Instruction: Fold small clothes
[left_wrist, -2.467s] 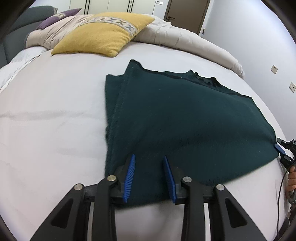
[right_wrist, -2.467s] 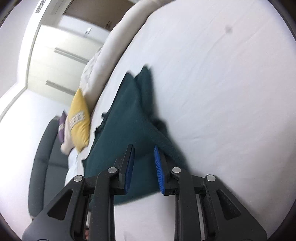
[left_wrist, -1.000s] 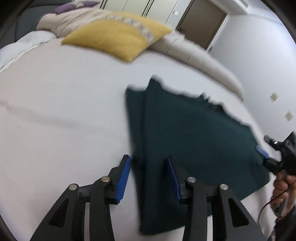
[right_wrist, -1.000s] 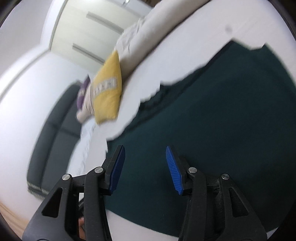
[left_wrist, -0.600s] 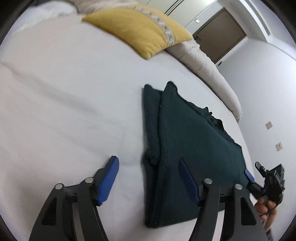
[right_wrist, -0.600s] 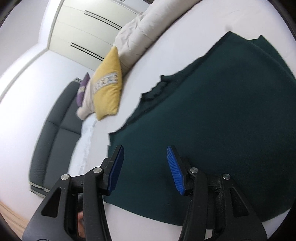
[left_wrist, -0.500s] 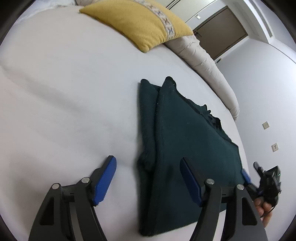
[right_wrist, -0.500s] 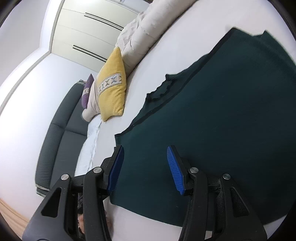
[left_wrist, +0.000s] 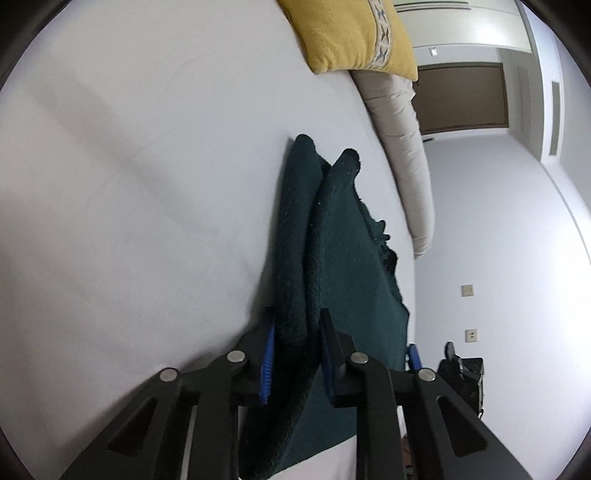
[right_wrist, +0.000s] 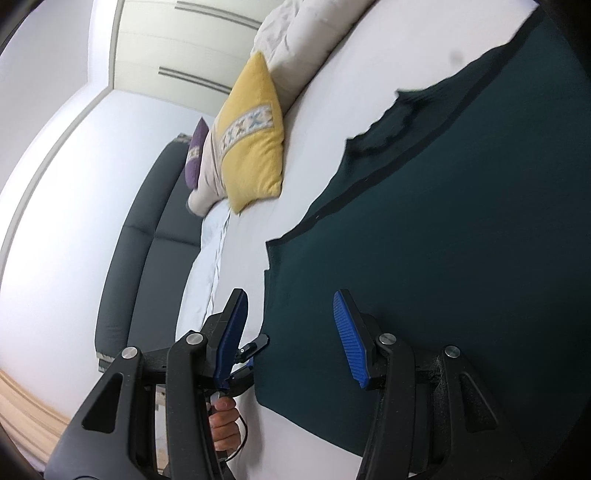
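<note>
While left hand-held gripper (left_wrist: 295, 352) clamps dark green garment (left_wrist: 332, 266) edge, right hand-held gripper (right_wrist: 291, 332) gapes above it.

Left tool (left_wrist: 295, 347) now clamping garment (left_wrist: 332, 258) edge.

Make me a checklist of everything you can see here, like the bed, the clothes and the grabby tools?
Surface: white bed sheet, lightly creased.
Job's things: dark green garment lying on the bed, one folded edge bunched up.
Clutter: yellow pillow, purple cushion, beige duvet.
Tools: left tool shut on the garment's edge; right tool open above it.
Cables: thin cable by the hand.
Surroundings: dark sofa, brown door.
</note>
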